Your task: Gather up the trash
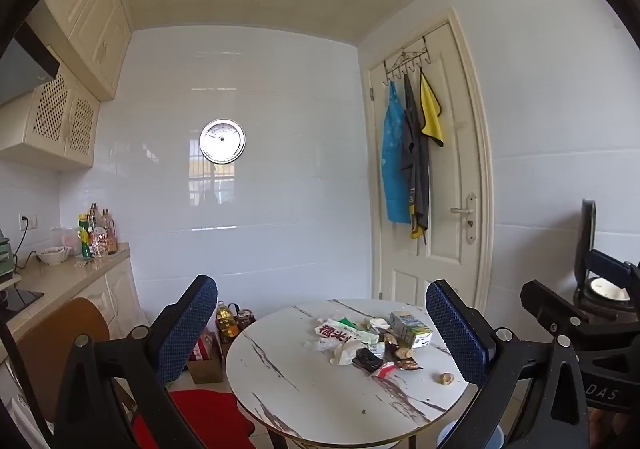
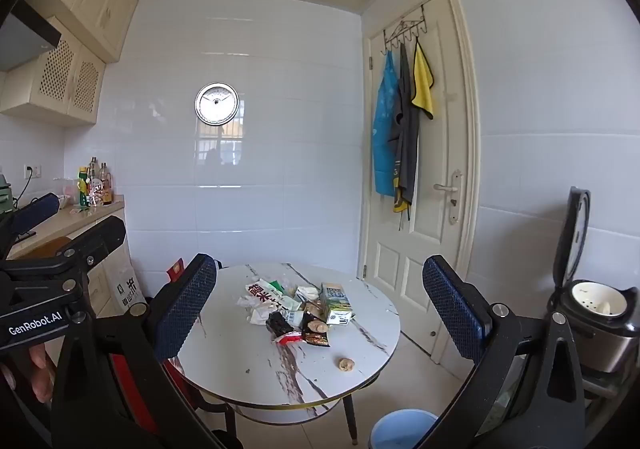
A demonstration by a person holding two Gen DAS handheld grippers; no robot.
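White marble-patterned round table (image 2: pixel 256 365) bearing a heap of trash (image 2: pixel 296 307) near its centre: wrappers, a milk carton (image 2: pixel 336 303); one crumpled scrap (image 2: pixel 346 364) apart, nearer the table's front edge; blue bin (image 2: pixel 400 429) below that edge; left gripper (image 1: pixel 320 333) and right gripper (image 2: pixel 316 309) both spread wide, empty, short of the table.
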